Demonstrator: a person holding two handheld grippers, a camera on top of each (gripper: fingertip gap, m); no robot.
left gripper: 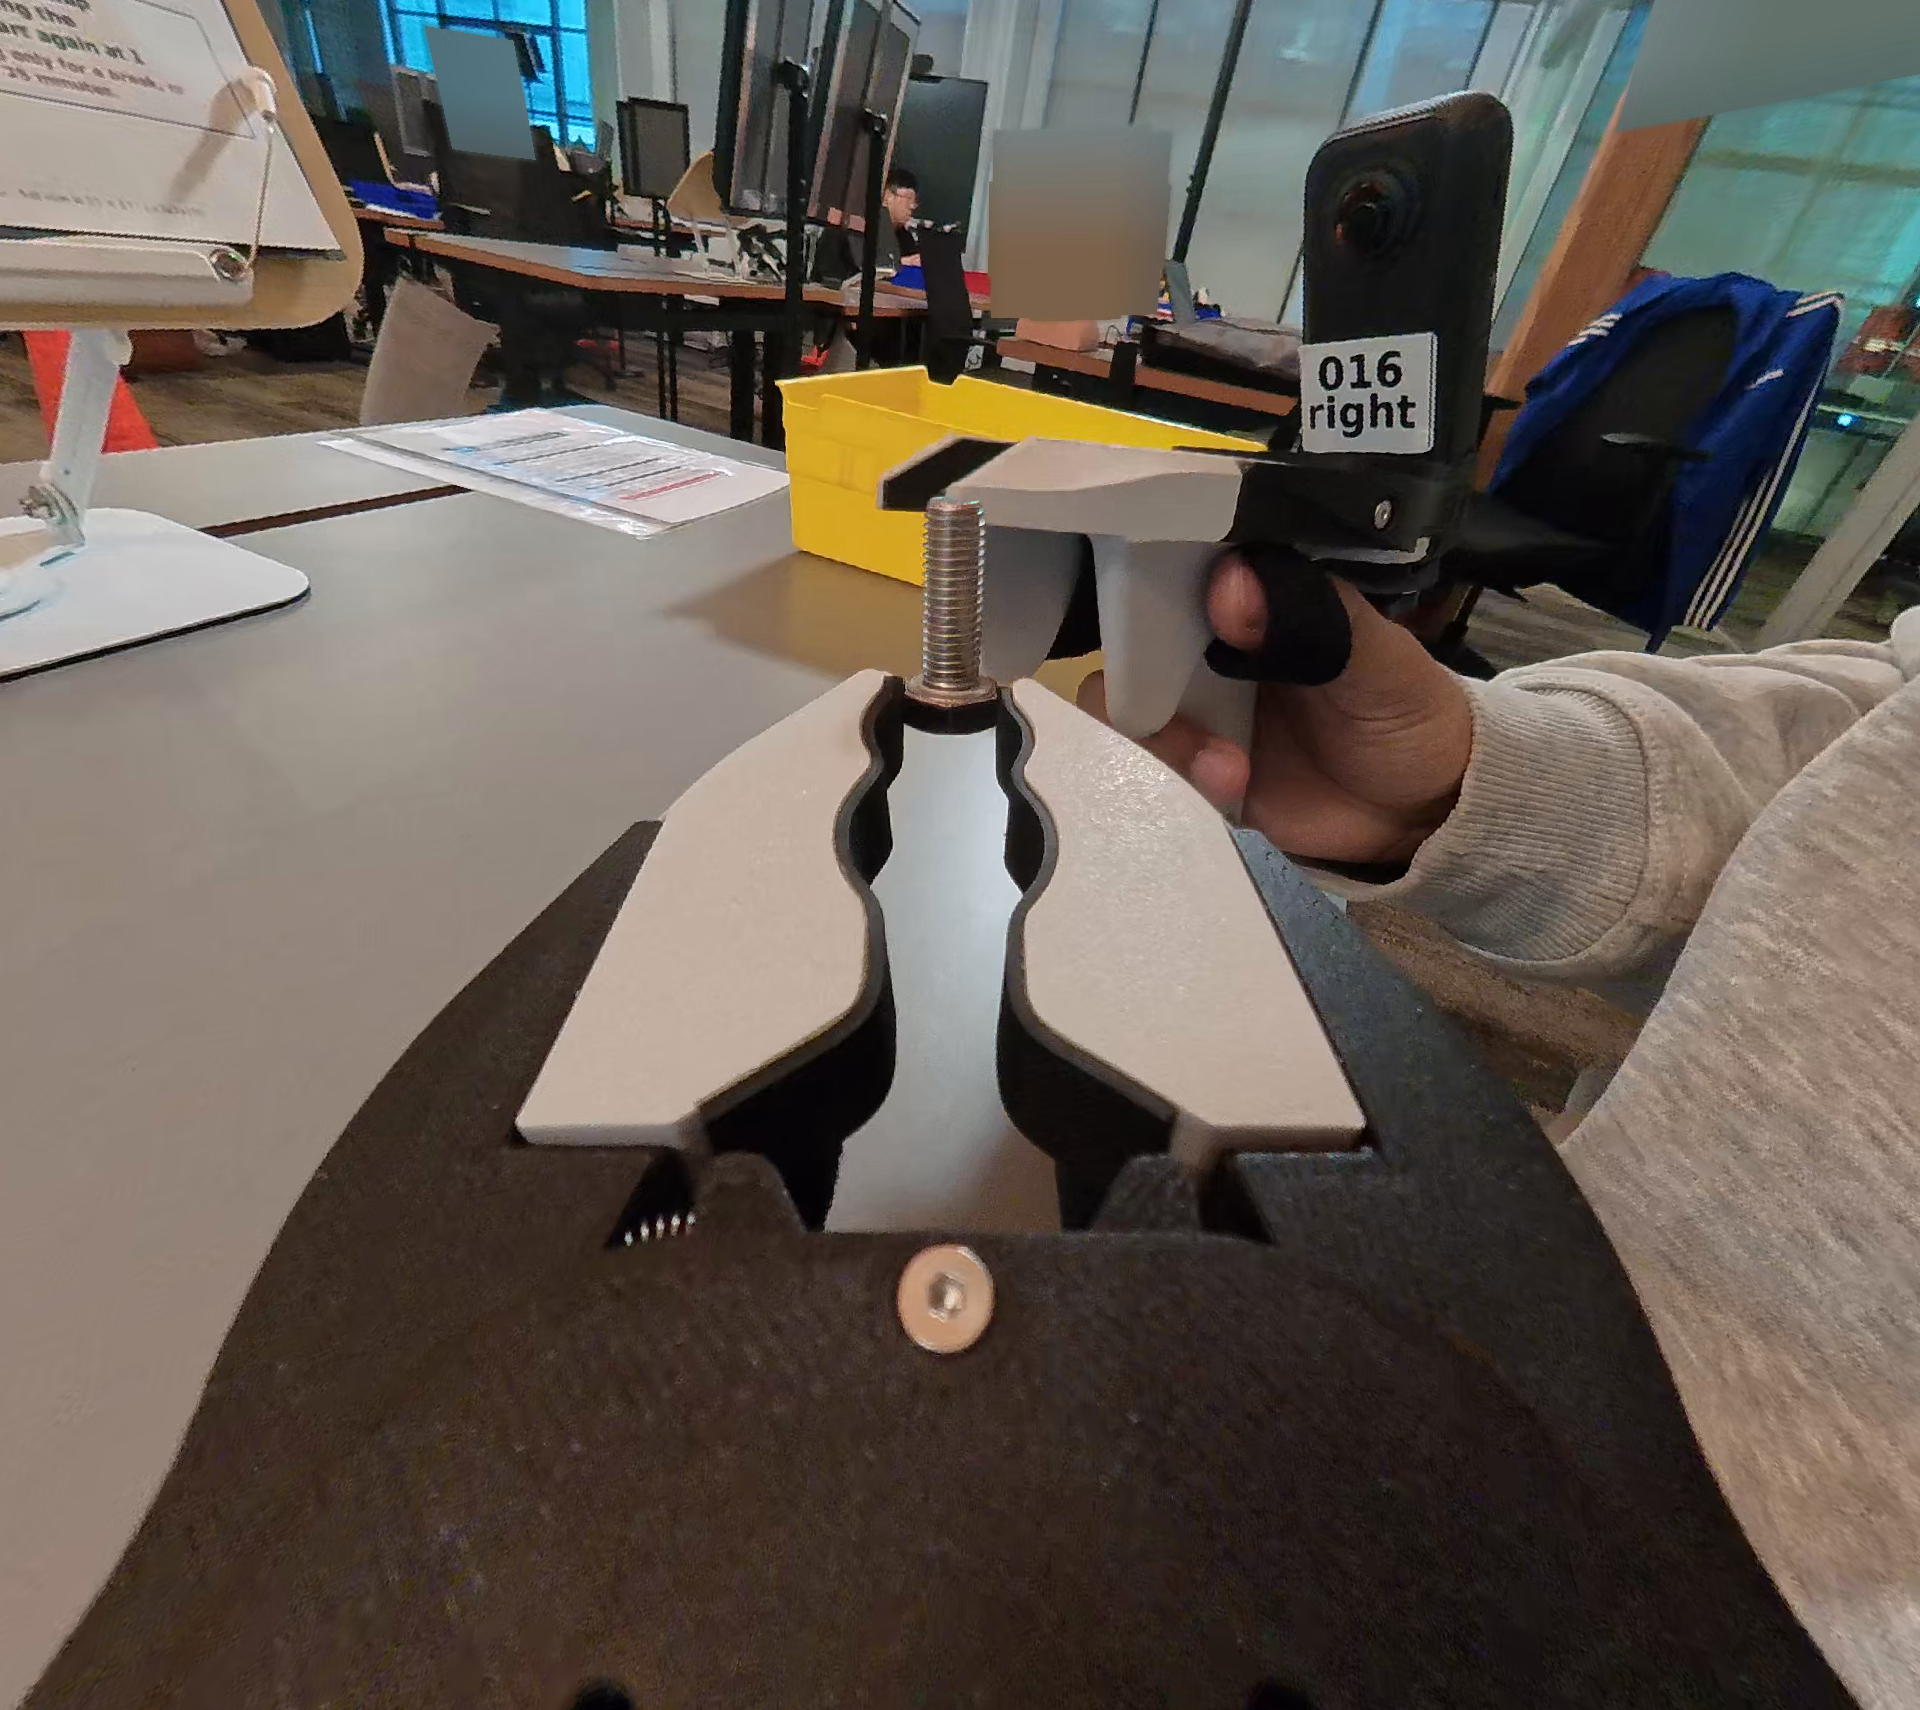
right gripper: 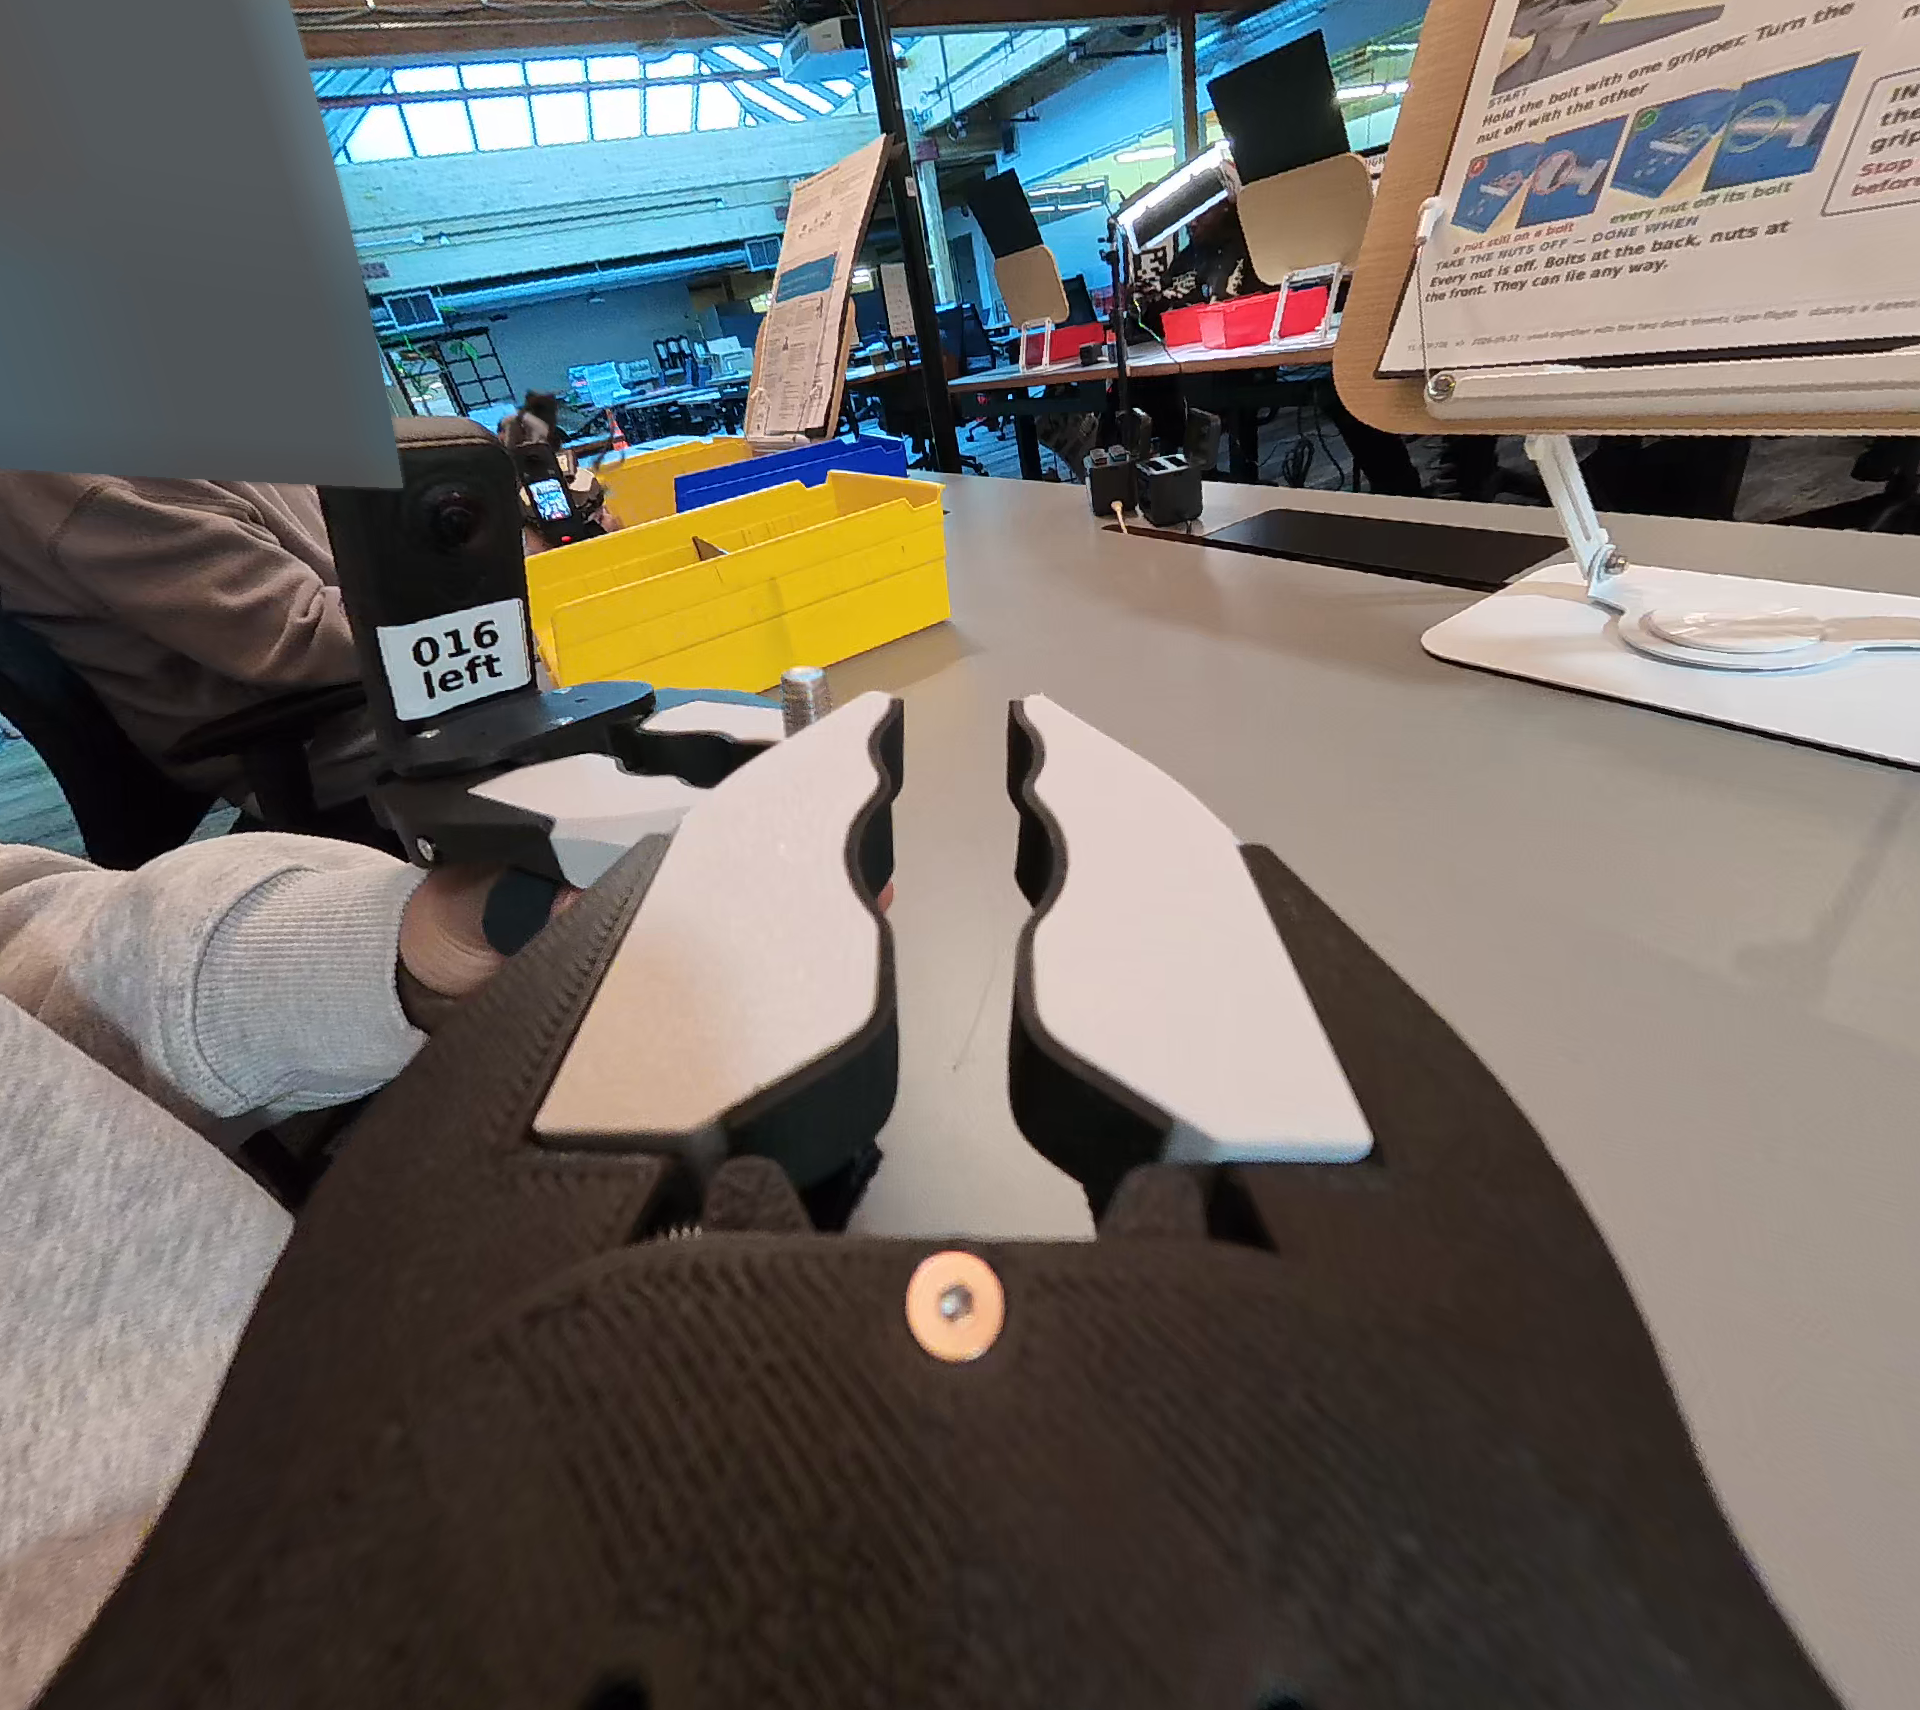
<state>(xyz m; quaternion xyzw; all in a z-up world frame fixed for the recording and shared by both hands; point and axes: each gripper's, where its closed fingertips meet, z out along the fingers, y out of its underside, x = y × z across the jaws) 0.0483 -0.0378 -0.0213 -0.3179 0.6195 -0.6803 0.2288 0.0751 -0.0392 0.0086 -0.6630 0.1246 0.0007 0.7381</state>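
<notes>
Our left gripper [left gripper: 948, 704] pinches the head of a bolt [left gripper: 953, 595] at its jaw tips, thread upright above the grey counter [left gripper: 416, 725]. Our right gripper [right gripper: 954, 725] hovers just above the thread, jaws spread. Behind, a yellow bin [right gripper: 748, 580] shows a divider; its contents are hidden.

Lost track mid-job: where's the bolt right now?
Left wrist view, centre: the bolt stands upright, head clamped at the left tool's tips, with the right tool just above its top.
</notes>
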